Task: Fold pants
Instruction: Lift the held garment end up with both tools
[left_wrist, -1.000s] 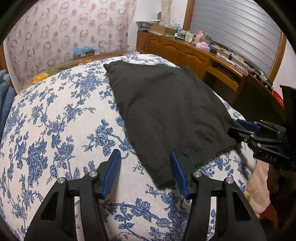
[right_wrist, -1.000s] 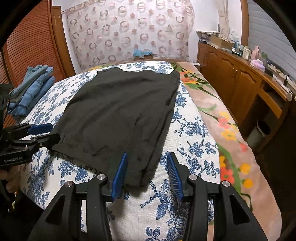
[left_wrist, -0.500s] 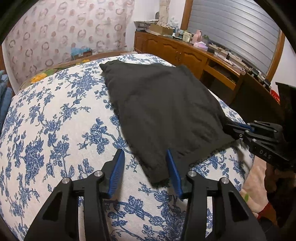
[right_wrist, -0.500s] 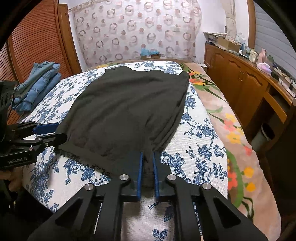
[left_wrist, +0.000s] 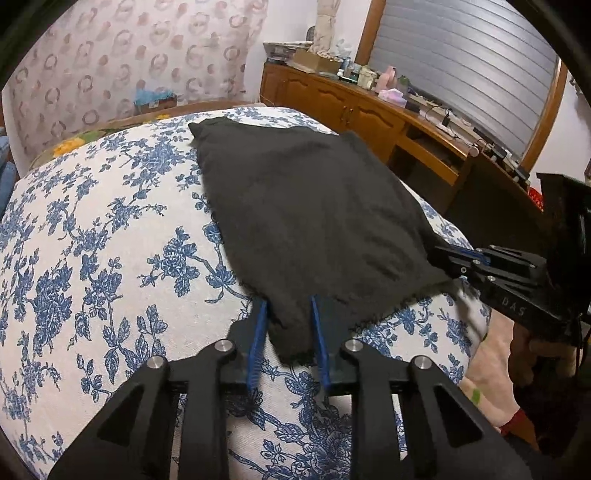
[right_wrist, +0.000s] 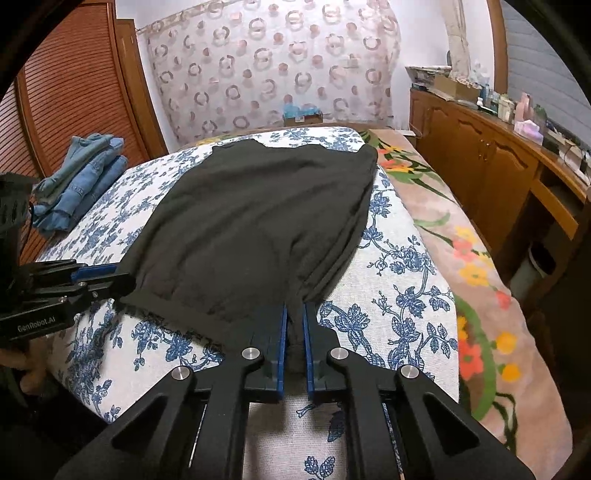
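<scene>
The right gripper (right_wrist: 293, 334) is clamped tight on the near right corner of the pants (right_wrist: 258, 221), its blue pads pinching a gathered bunch of dark cloth at the bed's (right_wrist: 402, 258) near edge. The left gripper (left_wrist: 288, 332) straddles the near left corner with its jaws narrowed around the hem; the cloth sits between the pads, but a firm bite cannot be told from either view. The pants lie flat and dark along the middle of the bed, running from the near edge toward the far end, with creases fanning out from the right grip. The step in hand looks like taking both near corners ahead of a fold. Next, by this reading, the left jaws need to finish closing on the hem, and then both corners should lift together and carry away toward the far edge of the pants, kept level so the layers land square. A one-sided lift would likely drag the cloth askew. The bed wears a white cover printed with blue flowers, with a floral blanket (right_wrist: 480, 295) along its right side. A stack of jeans (right_wrist: 77, 177) sits by the far left corner, a wooden cabinet (right_wrist: 491, 173) lines the right wall, and a ring-patterned curtain (right_wrist: 266, 62) hangs behind.
</scene>
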